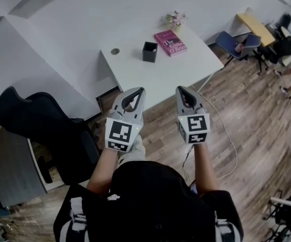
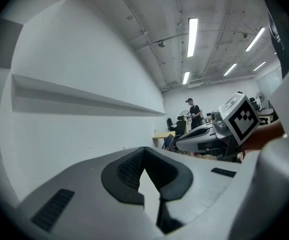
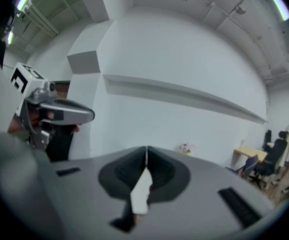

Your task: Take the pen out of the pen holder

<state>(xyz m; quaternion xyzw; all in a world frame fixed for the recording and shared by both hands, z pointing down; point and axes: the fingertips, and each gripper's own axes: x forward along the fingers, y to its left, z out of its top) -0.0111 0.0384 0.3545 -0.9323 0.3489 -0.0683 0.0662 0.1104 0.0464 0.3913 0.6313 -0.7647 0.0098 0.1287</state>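
Note:
A black square pen holder [image 1: 149, 51] stands on the white table [image 1: 155, 77], well ahead of both grippers; I cannot make out a pen in it. My left gripper [image 1: 141, 90] hangs over the wood floor just short of the table's near edge, jaws together and empty. My right gripper [image 1: 180, 88] is level with it to the right, also shut and empty. In the left gripper view the left gripper's [image 2: 143, 150] jaws meet at the tip, and the right gripper [image 2: 212, 134] shows beside it. The right gripper view shows the right gripper's [image 3: 146, 150] jaws closed.
On the table lie a pink book [image 1: 170, 42], a small flower pot [image 1: 175, 19] and a small round object [image 1: 115, 51]. A black office chair [image 1: 45, 130] stands at the left. A blue chair [image 1: 234, 42] and a cable [image 1: 228, 135] are at the right.

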